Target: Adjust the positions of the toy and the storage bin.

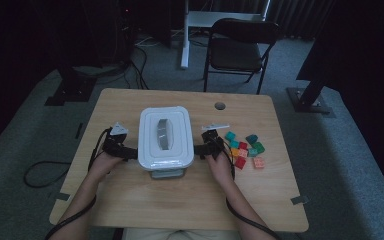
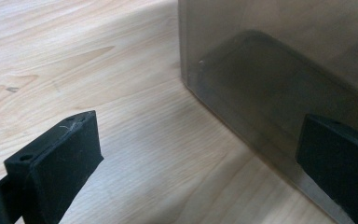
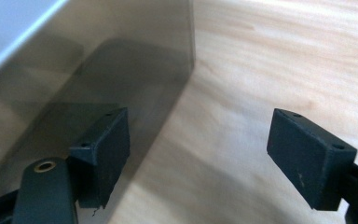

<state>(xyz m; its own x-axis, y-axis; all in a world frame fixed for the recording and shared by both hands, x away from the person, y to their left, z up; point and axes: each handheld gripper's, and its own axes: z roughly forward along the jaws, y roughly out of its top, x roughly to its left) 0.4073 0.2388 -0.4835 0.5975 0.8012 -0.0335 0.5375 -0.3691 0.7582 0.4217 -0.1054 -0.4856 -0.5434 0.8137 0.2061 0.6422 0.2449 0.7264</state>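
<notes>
container: white lid, grey handle, translucent walls | left gripper: jaws apart | right gripper: jaws apart

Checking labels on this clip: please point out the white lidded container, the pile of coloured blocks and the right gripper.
white lidded container (image 1: 150, 131): high view, left part of its lid.
coloured blocks (image 1: 244, 149): high view, middle of the pile.
right gripper (image 3: 198, 156): right gripper view, midway between its open jaws.

A light wooden table with a round cable hole near its far edge; on it stands a lidded plastic container. Coloured toy blocks lie clustered to its right.
</notes>
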